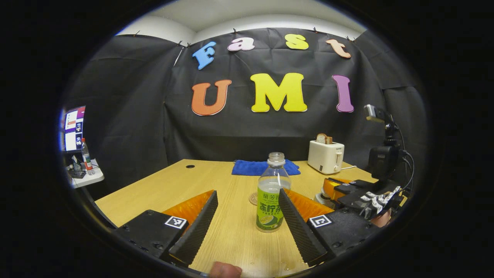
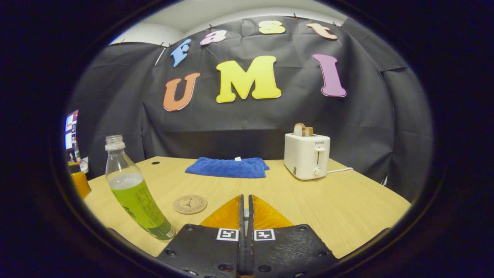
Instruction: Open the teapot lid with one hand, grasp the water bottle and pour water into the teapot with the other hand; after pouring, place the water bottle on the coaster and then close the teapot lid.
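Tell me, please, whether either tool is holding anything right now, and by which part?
The left tool is open around the water bottle, gripping nothing. The right tool is shut; whether it pinches anything cannot be told.

- The white plastic toaster (image 2: pixel 307 156), which stands right of the folded blue cloth (image 2: pixel 227 167) in the right gripper view, carries the grey word "SUPOR" on its front, above the lever.
- The clear plastic water bottle (image 1: pixel 271 193) has a green label with large pale characters, which I leave unread.
- The round wooden coaster (image 2: pixel 189 204) bears a printed emblem too small to make out.
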`<state>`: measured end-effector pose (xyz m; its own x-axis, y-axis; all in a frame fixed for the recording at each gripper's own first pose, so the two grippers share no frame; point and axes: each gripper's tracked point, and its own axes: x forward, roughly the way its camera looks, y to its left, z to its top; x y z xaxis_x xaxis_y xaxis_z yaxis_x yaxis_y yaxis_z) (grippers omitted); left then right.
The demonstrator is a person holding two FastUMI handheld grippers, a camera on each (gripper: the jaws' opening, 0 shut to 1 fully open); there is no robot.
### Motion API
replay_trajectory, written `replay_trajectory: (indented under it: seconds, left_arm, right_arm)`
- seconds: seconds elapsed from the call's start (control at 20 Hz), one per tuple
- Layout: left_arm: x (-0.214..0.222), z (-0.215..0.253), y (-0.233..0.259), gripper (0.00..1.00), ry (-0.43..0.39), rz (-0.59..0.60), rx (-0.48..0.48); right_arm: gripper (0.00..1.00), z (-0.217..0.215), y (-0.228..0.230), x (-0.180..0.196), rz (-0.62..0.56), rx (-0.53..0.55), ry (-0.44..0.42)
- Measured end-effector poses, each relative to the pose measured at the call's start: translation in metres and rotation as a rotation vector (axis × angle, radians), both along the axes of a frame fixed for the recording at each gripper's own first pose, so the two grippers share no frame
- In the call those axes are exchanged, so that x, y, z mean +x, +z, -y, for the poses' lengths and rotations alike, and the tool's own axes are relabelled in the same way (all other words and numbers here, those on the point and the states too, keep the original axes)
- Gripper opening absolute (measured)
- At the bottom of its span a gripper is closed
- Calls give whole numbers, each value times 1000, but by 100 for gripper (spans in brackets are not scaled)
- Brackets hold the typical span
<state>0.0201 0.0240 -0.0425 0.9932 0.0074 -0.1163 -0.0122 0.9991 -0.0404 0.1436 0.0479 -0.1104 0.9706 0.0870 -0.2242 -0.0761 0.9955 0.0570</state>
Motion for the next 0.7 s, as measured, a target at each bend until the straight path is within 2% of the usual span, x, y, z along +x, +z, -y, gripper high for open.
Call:
replay_trajectory:
  seconds: [0.5, 0.7]
  left_arm:
    - [22, 35, -55, 99, -66, -114, -50]
    - [40, 42, -74, 99, -83, -140, -33]
  right_arm:
    - [0, 22, 30, -39, 54, -24, 38]
    - [0, 28, 31, -45, 52, -27, 36]
